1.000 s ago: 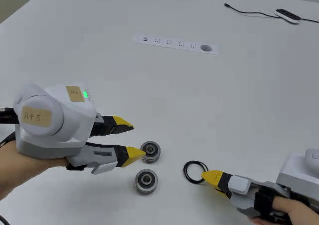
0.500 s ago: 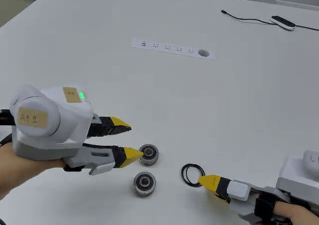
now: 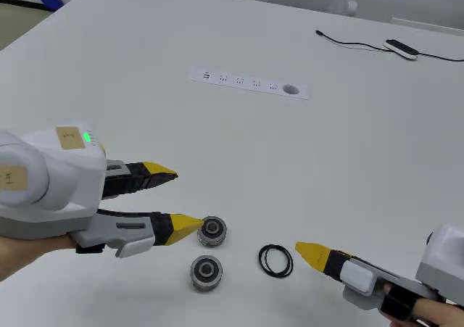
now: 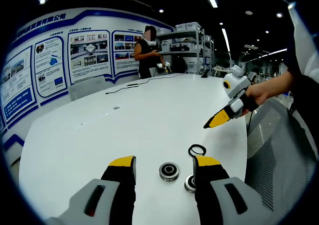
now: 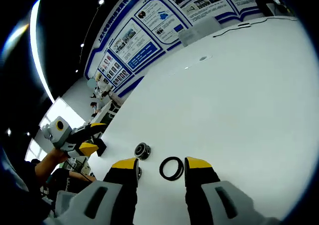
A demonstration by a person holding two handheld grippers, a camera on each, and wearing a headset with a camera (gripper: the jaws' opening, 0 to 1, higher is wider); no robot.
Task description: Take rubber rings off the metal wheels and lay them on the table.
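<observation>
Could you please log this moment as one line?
left gripper open beside wheel | right gripper open, empty | ring flat on table

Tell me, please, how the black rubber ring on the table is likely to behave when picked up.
The rubber ring looks thin and lies flat on the table, so it will probably be floppy and very light. Lying so flat, it may be awkward to pinch off the surface. It seems unlikely to roll.
</observation>
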